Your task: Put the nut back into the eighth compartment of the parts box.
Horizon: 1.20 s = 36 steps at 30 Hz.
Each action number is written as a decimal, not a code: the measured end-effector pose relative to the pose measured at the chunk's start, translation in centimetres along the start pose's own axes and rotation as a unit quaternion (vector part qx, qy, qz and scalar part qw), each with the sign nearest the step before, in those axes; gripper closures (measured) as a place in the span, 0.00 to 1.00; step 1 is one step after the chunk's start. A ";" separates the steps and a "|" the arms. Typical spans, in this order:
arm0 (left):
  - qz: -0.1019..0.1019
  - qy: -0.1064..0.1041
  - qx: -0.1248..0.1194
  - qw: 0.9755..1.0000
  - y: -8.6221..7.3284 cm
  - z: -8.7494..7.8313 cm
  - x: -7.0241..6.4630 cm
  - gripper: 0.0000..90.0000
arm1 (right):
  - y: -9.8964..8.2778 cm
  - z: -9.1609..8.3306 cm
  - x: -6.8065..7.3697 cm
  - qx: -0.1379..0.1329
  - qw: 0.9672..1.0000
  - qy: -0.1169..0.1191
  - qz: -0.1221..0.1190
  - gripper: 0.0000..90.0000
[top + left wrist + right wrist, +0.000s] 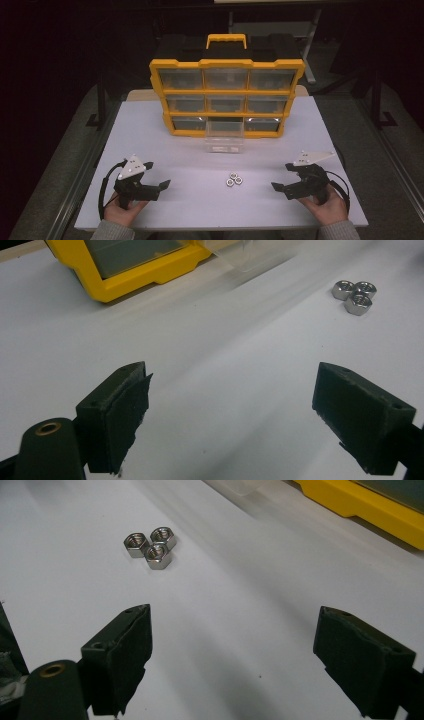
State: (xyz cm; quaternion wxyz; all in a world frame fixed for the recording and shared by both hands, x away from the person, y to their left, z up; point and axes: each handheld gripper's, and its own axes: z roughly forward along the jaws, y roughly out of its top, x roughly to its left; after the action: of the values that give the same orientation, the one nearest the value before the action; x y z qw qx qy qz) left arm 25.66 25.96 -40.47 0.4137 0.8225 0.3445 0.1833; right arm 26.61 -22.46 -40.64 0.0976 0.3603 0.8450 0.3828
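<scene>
From above you see the yellow nine-drawer organizer (226, 97) with one clear drawer (224, 136) pulled out, while three hex nuts (234, 179) lie mid-worktop (150, 125) between your left hand-held gripper (156, 176) and right hand-held gripper (281, 177), both released.

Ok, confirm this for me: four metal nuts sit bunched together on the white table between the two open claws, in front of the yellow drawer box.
Not quite: there are three nuts, not four, as the right gripper view shows clearly. The rest holds: they sit bunched on the white table, between the open left claw and right claw, in front of the yellow drawer box.
</scene>
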 end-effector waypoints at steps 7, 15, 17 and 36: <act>0.002 0.006 0.003 1.000 -0.1 -0.1 -0.1 0.16 | 0.5 0.5 0.0 0.005 1.000 0.006 -0.002 0.16; -0.003 0.007 0.005 1.000 -0.2 -0.2 -0.2 0.16 | 1.6 1.0 0.5 0.014 1.000 0.017 -0.012 0.16; -0.004 0.009 0.002 1.000 -0.1 -0.2 -0.2 0.16 | 2.0 1.3 0.7 0.017 1.000 0.021 -0.014 0.16; 0.006 -0.007 -0.002 1.000 0.7 0.8 -0.5 0.16 | 5.8 3.8 3.0 0.061 0.995 0.053 -0.057 0.29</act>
State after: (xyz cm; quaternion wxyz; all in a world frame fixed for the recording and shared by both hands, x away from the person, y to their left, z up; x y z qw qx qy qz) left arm 26.05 24.92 -40.38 0.4168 0.8250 0.3361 0.1812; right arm 29.22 -15.62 -38.81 0.0521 0.2964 0.8899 0.3428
